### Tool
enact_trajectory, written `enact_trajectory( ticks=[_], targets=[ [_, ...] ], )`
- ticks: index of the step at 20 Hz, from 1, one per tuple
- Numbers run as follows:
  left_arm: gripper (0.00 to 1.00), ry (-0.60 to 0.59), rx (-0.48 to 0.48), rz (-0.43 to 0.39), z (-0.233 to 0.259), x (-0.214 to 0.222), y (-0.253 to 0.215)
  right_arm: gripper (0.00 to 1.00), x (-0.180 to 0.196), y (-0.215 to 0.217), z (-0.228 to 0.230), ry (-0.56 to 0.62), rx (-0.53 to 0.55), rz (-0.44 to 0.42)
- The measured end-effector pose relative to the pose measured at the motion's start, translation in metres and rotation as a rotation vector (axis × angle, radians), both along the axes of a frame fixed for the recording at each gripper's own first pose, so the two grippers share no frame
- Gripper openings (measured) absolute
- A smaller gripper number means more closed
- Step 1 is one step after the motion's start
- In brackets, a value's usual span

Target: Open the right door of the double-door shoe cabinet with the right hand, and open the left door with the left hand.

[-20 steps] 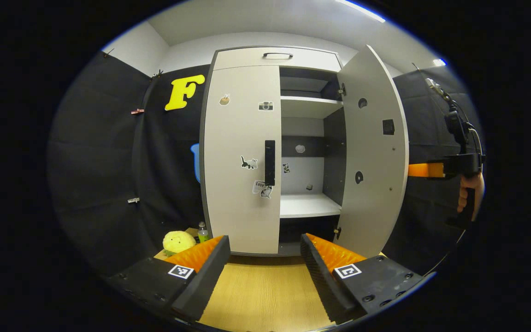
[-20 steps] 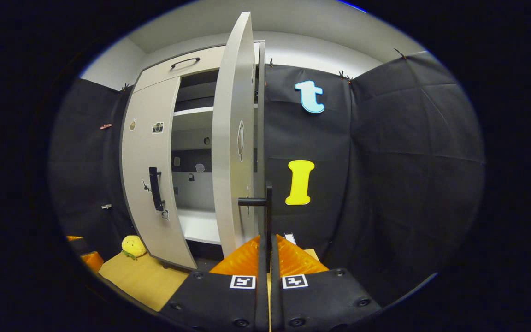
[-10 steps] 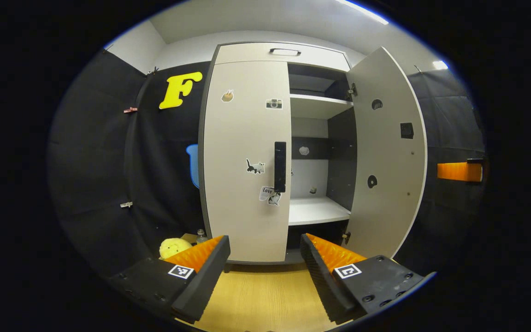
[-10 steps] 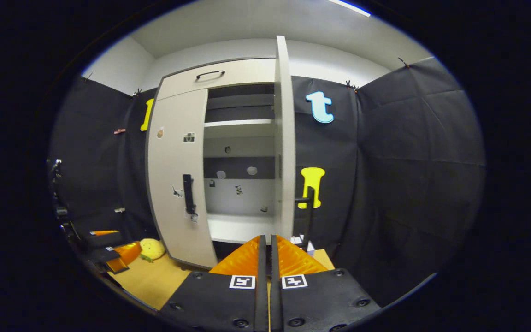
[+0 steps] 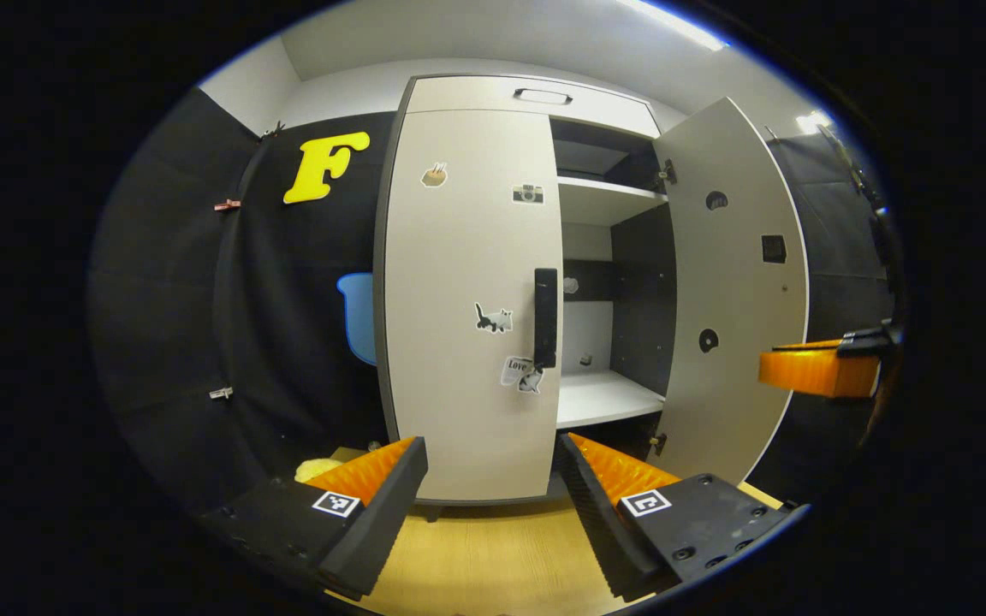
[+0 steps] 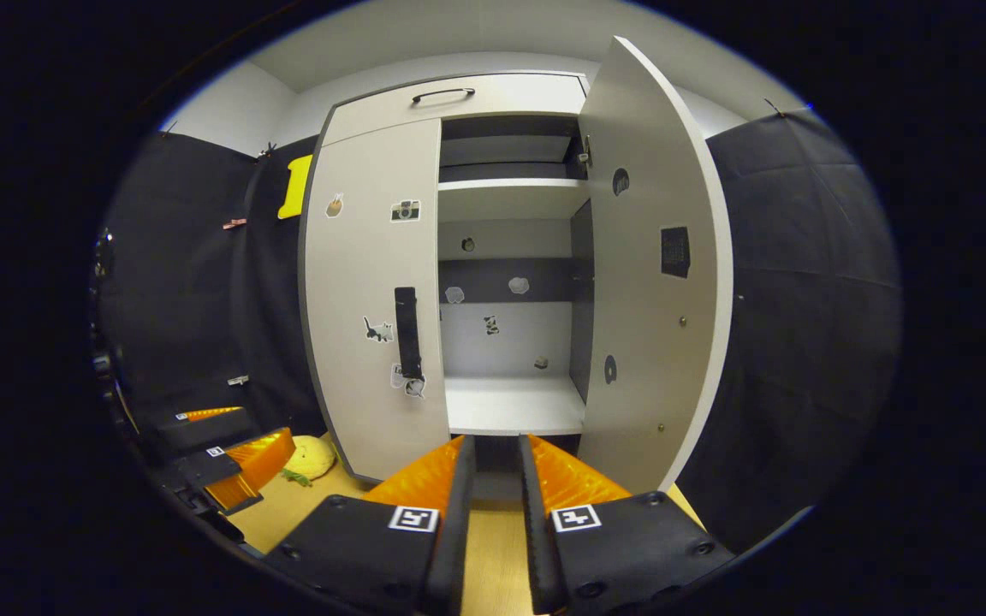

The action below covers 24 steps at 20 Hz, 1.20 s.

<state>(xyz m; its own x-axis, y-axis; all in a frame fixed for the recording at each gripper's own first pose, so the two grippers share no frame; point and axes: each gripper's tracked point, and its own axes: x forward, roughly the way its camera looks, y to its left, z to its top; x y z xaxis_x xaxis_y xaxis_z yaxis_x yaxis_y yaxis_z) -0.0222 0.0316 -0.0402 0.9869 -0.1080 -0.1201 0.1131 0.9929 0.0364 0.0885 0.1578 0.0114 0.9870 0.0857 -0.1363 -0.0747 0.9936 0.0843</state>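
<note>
Right gripper view: right gripper (image 6: 493, 479) slightly parted, empty; left gripper (image 5: 493, 479) wide, empty.

Wooden worktop (image 6: 288, 513) bearing the shoe cabinet (image 6: 373, 257) and, beside it, a yellow plush toy (image 6: 311, 458).

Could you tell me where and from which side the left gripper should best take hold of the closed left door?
Probably the upright bar handle at the left door's right edge. Come straight from the front with the left gripper, one finger on each side of the bar.
</note>
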Motion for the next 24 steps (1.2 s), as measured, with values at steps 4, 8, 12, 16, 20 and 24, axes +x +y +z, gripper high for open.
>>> enact_trajectory(
  ticks=[4, 8, 12, 16, 20, 24],
  targets=[
    [0.95, -0.010, -0.023, -0.023, 0.004, 0.007, 0.019, 0.63, 0.013, 0.018, -0.017, 0.020, 0.010, -0.035],
    [0.95, -0.019, 0.000, -0.008, 0.002, 0.011, 0.042, 0.98, 0.012, 0.017, -0.020, -0.002, 0.031, -0.075],
    [0.95, -0.005, -0.002, 0.022, -0.002, 0.013, 0.055, 1.00, 0.014, 0.009, -0.015, -0.048, 0.020, -0.108],
    [0.95, 0.005, -0.015, 0.035, -0.001, 0.022, 0.052, 1.00, 0.014, 0.004, -0.026, -0.044, 0.013, -0.103],
    [0.95, 0.006, -0.019, 0.027, 0.005, 0.044, 0.033, 1.00, 0.019, -0.002, -0.039, -0.029, -0.008, -0.091],
    [0.95, -0.010, 0.005, 0.010, 0.018, 0.078, 0.012, 1.00, 0.030, -0.003, -0.040, -0.034, 0.007, -0.045]
  ],
)
